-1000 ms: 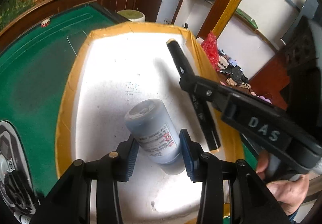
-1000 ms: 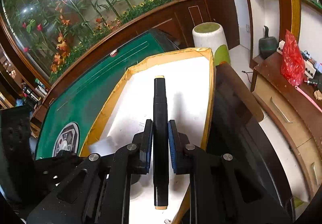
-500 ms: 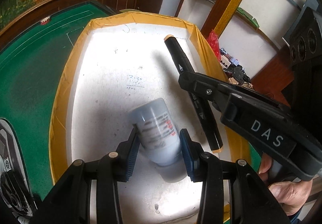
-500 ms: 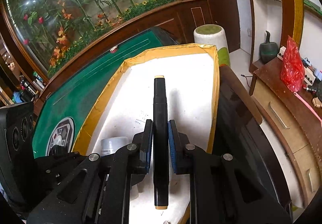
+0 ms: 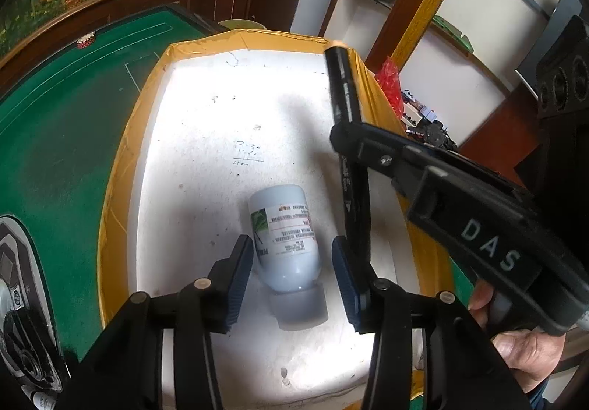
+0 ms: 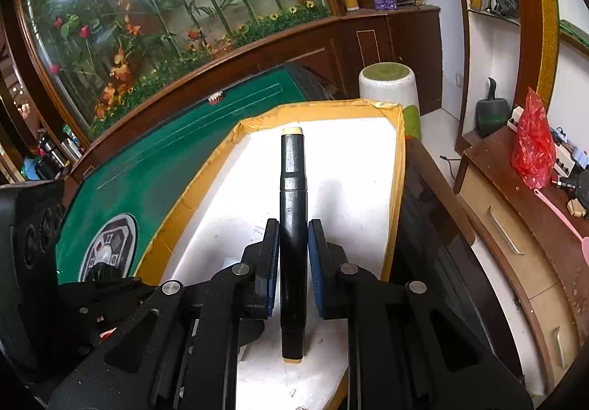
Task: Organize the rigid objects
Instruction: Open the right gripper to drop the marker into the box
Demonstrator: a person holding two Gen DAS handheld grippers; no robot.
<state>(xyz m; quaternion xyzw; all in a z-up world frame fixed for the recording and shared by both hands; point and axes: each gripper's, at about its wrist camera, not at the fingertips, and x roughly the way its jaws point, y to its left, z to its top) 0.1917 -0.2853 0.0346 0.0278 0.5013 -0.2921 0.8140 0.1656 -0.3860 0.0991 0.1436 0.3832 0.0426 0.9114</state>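
- Left gripper (image 5: 292, 275), left wrist view: fingers apart and opening; the white bottle (image 5: 285, 244) lies between the blue pads, a gap showing on each side, no pad pressing it.
- Bottle lies on its side at lower centre of the frame on the white foam board (image 5: 206, 137), grey cap toward the camera. Its label has a green leaf picture and lines of small print, too small and skewed to read.
- Faint handwritten figures on the board above the bottle, underlined; not legible.
- Right gripper (image 6: 292, 259), right wrist view: fingers clamped on the black marker (image 6: 292, 226), which runs up the centre of the frame, cream ends showing at top and bottom.
- In the left wrist view the right gripper's body crosses the right side of the frame, white letters "DAS" on it; a hand (image 5: 522, 347) grips its handle at lower right, cut off by the edge.
- Marker's white print is blurred and unreadable.
- Board, edged in yellow tape, rests on a green desk (image 5: 55, 137).
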